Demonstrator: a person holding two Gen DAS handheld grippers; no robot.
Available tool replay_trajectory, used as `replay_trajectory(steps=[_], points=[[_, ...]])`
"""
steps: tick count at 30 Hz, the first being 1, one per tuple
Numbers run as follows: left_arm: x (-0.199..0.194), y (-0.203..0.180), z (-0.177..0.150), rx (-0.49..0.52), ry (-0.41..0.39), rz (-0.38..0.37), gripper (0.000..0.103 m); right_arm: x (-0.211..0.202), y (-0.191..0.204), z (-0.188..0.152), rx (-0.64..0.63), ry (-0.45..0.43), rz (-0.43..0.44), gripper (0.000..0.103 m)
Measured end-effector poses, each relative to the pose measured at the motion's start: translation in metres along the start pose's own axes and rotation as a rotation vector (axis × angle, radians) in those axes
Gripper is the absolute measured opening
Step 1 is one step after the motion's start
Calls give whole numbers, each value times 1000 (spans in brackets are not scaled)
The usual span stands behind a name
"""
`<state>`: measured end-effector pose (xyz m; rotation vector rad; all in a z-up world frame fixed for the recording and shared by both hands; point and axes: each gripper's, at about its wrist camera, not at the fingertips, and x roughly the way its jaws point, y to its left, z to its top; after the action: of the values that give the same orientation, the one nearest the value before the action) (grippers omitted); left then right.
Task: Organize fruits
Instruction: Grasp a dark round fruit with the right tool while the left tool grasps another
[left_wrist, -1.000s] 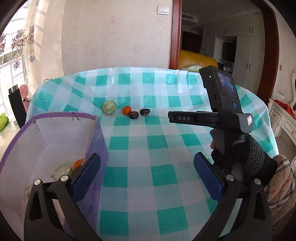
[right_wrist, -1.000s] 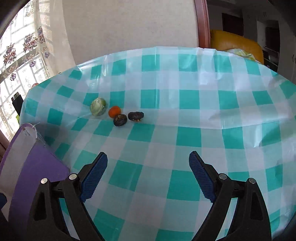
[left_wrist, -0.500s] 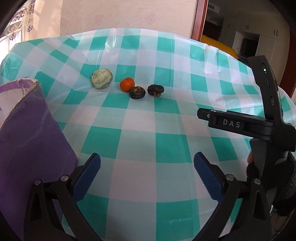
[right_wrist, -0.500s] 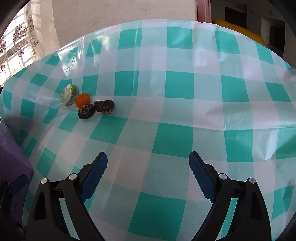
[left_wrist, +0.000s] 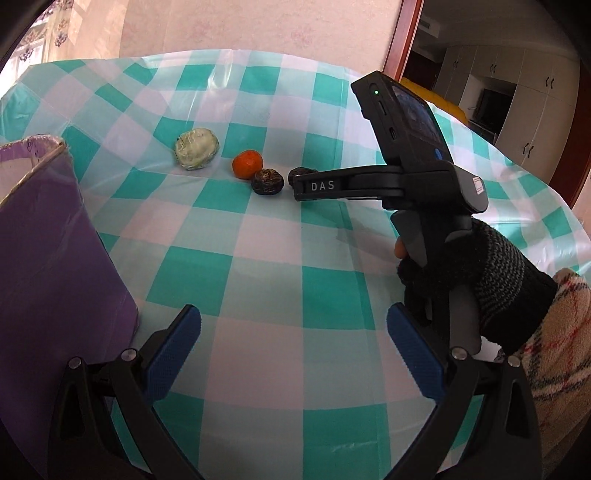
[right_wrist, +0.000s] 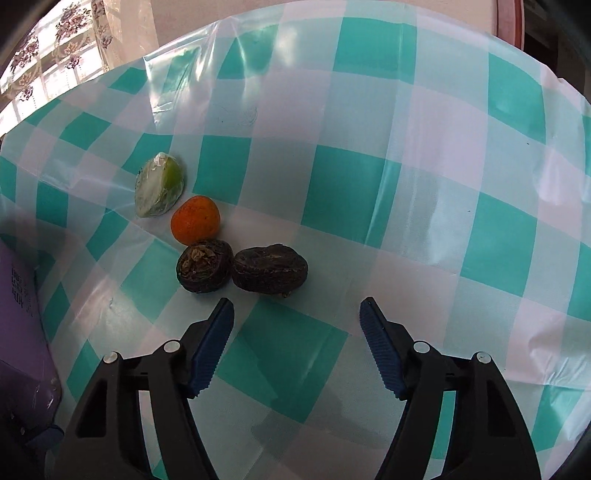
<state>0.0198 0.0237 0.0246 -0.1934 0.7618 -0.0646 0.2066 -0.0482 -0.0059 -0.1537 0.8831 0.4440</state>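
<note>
Several fruits lie in a row on the checked tablecloth: a wrapped pale green fruit (right_wrist: 159, 190), an orange tangerine (right_wrist: 195, 220), and two dark wrinkled fruits (right_wrist: 204, 266) (right_wrist: 270, 268). They also show in the left wrist view: green fruit (left_wrist: 197, 148), tangerine (left_wrist: 247, 164), dark fruit (left_wrist: 268, 181). My right gripper (right_wrist: 296, 314) is open and empty, just short of the right dark fruit. My left gripper (left_wrist: 293, 332) is open and empty, farther back beside the purple box (left_wrist: 55, 258).
The purple box stands at the left, and its corner shows in the right wrist view (right_wrist: 18, 314). The right hand-held gripper body (left_wrist: 406, 177) and gloved hand (left_wrist: 480, 277) are at the right. A wall, a door frame and cupboards lie beyond the table.
My right gripper has moved forward and down to the dark fruits. My left gripper has swung away from over the box and now looks across the table.
</note>
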Motion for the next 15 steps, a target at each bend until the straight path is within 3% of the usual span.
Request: replay_trajectory(steps=[3,6,8,15], points=[[-1,1,1,-7,-6,-3,101,8,8,10,-20,1,-10,66],[1,4,2,-17,-4,-9,101,12,16,14,-39,-1,-29,58],[1,3,2,-15,-2,-9,101,9,18,12,-45,-12,-33,41],[5,4,2,-22,16,-17,101,-22,-18,-22,137,-69,-16,41]])
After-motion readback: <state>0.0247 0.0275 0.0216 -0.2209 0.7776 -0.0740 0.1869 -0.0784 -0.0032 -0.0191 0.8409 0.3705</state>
